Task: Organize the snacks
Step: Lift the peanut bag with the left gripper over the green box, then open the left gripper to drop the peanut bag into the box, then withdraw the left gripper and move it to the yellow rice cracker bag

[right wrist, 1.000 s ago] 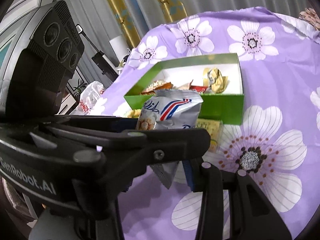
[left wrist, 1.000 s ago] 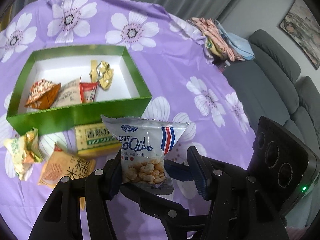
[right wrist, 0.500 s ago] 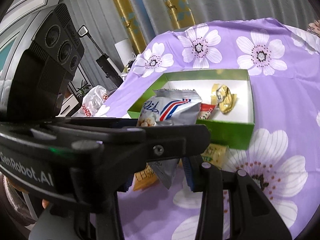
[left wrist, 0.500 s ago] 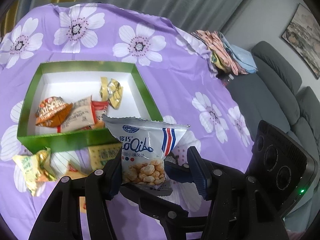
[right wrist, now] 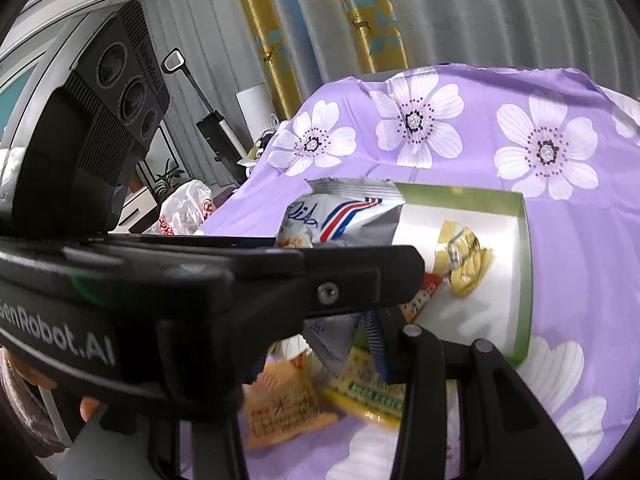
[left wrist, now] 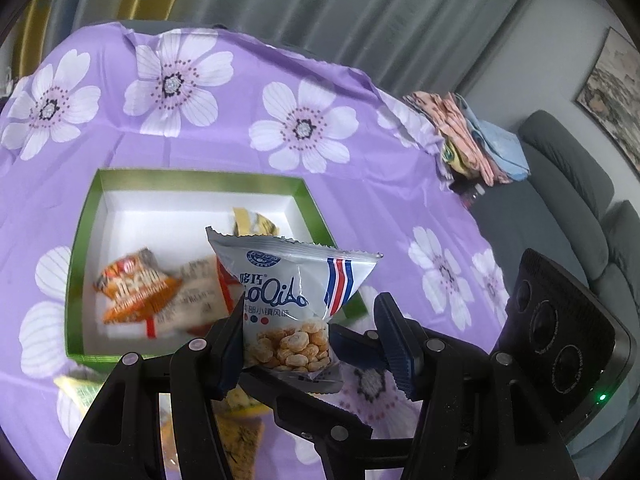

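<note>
Left gripper (left wrist: 316, 340) holds wide apart around the silver snack bag (left wrist: 296, 300); right gripper (left wrist: 344, 336) reaches across beneath it, clamped on the bag's lower edge. The bag hangs above the green box (left wrist: 308, 200), where an orange packet (left wrist: 136, 288) and gold wrapper (right wrist: 464, 256) lie, purple-clothed surface (left wrist: 380, 208) beyond.

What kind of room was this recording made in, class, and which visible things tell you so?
Most likely a home living room. A grey sofa stands beside the table, a framed picture hangs on the wall, and long curtains cover the far side. The flowered purple tablecloth also suggests a household.
</note>
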Action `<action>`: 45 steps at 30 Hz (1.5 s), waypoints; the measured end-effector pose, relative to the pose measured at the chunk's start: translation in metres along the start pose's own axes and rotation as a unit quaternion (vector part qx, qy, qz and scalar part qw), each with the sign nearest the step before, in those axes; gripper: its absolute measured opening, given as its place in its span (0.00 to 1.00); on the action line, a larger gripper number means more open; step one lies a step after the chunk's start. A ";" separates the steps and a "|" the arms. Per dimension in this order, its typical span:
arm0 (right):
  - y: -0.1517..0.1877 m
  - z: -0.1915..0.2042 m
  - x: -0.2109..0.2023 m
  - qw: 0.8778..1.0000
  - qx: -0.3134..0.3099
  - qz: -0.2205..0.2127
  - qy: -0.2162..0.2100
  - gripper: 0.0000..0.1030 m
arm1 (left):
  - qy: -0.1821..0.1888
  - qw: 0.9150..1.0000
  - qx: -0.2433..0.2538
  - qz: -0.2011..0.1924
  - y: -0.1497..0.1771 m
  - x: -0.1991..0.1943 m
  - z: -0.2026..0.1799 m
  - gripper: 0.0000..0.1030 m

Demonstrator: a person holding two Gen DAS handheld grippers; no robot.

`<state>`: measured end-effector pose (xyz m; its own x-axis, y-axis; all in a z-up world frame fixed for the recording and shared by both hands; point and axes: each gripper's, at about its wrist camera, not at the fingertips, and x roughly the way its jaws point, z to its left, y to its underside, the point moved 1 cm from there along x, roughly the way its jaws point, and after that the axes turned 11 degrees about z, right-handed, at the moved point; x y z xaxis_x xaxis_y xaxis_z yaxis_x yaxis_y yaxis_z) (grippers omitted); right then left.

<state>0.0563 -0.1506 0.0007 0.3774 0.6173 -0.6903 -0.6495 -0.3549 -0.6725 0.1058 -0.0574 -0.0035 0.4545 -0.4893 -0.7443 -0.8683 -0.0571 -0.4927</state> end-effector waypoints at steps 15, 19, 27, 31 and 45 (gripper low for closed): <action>-0.024 -0.029 0.055 0.999 0.031 0.041 -0.002 0.43 | 0.008 0.998 -0.053 0.026 -0.033 0.040 0.047 0.58; -0.024 -0.035 0.066 0.997 0.048 0.052 0.004 0.45 | 0.001 0.997 -0.069 0.026 -0.035 0.051 0.055 0.58; -0.019 -0.056 0.056 0.994 0.093 0.049 0.026 0.69 | -0.011 0.993 -0.114 0.021 -0.033 0.049 0.082 0.79; -0.015 -0.063 0.042 0.993 0.107 0.042 0.029 0.71 | -0.021 0.992 -0.127 0.013 -0.027 0.038 0.095 0.79; 0.020 -0.058 0.001 0.990 0.123 0.044 0.048 0.72 | -0.041 0.988 -0.148 0.002 0.022 -0.005 0.108 0.79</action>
<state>0.0822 -0.1981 -0.0293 0.3662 0.5173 -0.7735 -0.8196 -0.2143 -0.5313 0.1055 0.0380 -0.0596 0.4547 -0.4181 -0.7864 -0.8848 -0.3128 -0.3454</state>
